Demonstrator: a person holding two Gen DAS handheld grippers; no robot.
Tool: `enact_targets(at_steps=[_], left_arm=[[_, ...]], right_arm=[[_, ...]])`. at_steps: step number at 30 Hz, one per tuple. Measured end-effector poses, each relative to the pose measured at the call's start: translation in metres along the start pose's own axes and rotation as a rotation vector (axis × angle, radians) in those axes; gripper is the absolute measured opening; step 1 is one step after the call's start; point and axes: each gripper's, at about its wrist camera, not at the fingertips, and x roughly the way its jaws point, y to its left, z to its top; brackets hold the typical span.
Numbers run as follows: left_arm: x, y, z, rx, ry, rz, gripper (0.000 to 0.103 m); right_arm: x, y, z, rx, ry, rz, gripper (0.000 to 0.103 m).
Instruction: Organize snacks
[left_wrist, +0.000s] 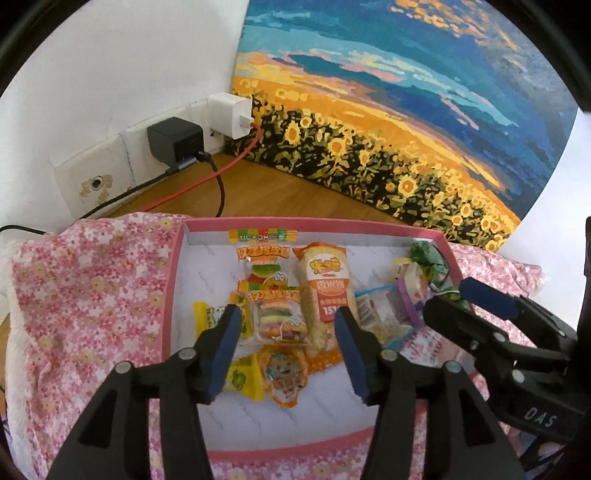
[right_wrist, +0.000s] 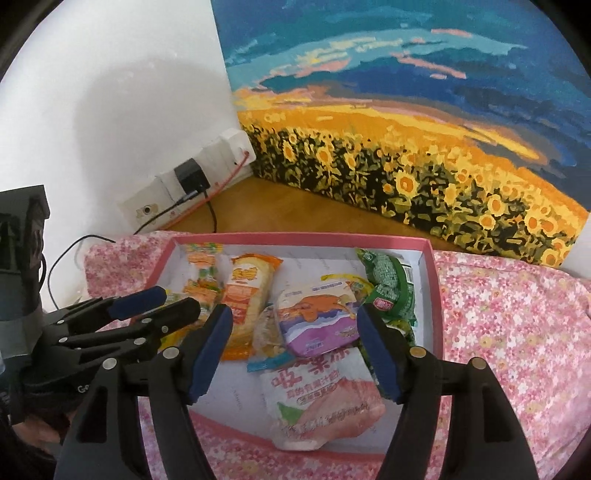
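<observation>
A shallow pink box (left_wrist: 173, 280) (right_wrist: 437, 295) lies on a pink floral cloth and holds several snack packets. My left gripper (left_wrist: 286, 350) is open and empty above two gummy burger packets (left_wrist: 279, 321), with an orange rice cracker pack (left_wrist: 327, 288) beside them and yellow packets (left_wrist: 243, 380) below. My right gripper (right_wrist: 295, 352) is open and empty above a purple packet (right_wrist: 317, 325) and a white-pink jelly pouch (right_wrist: 325, 398). A green packet (right_wrist: 391, 284) lies at the box's right side. Each gripper shows in the other's view, the right one (left_wrist: 448, 301) and the left one (right_wrist: 173, 302).
A sunflower painting (left_wrist: 388, 110) leans against the white wall behind the box. Wall sockets hold a black charger (left_wrist: 175, 138) and a white charger (left_wrist: 229, 112), with black and red cables running over the wooden surface (left_wrist: 280, 192). The floral cloth (left_wrist: 85, 295) spreads on both sides.
</observation>
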Motion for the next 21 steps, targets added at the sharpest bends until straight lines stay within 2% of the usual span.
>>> enact_targets(at_steps=[3, 9, 21], left_arm=[[-0.011, -0.002, -0.004, 0.000, -0.016, 0.014, 0.064], [-0.028, -0.005, -0.016, -0.009, -0.011, 0.037, 0.064], [-0.050, -0.012, -0.052, -0.028, 0.025, 0.072, 0.064]], right_arm=[[-0.010, 0.003, -0.004, 0.006, -0.013, 0.004, 0.072], [-0.031, 0.004, -0.017, 0.031, -0.024, 0.032, 0.075], [-0.054, 0.004, -0.055, 0.048, 0.012, 0.014, 0.075]])
